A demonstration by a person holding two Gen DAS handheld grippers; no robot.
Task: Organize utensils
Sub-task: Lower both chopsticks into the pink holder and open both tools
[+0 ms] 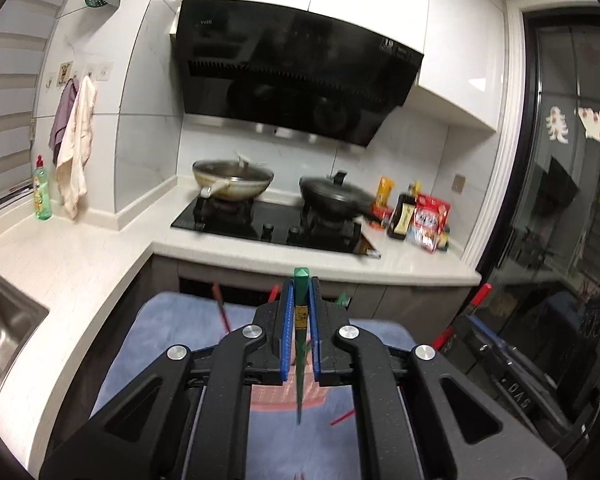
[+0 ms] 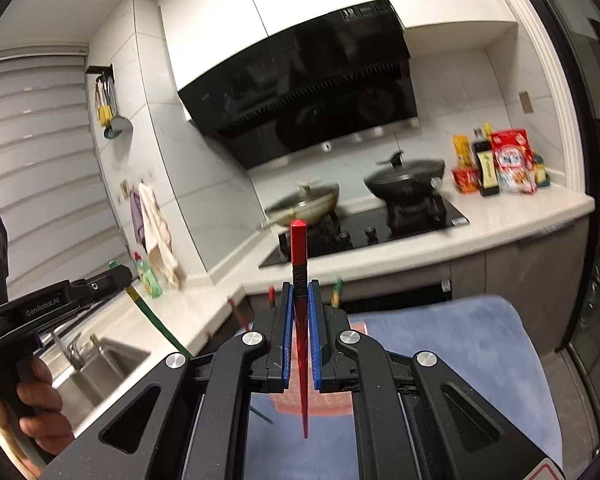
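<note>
**A chopstick in each gripper, held above the blue mat**

My left gripper (image 1: 300,300) is clenched on a long green chopstick (image 1: 300,344), its blue-lined jaws pressed against the stick from both sides. The blunt square end pokes up past the fingertips and the thin tip points down toward me, so the stick stands nearly upright in the left wrist view. My right gripper (image 2: 300,304) is clenched the same way on a long red chopstick (image 2: 300,320), blunt end up, pointed end down between the black linkage arms.

Both sticks hang over a soft blue cloth mat with a pink patch in its middle (image 1: 172,312). More loose red and green chopsticks (image 1: 221,306) lie on that mat, some at its far edge and one red one (image 1: 342,417) nearer me; motion blur keeps me from counting them.

In the right wrist view I can see my left hand (image 2: 36,412) wrapped round the black handle of the other gripper, with the green stick slanting down from it.

Beyond the mat runs a white stone countertop (image 1: 80,256) with a black gas hob (image 1: 260,220) carrying two lidded woks, and a steel sink (image 1: 4,320) at the left.
</note>
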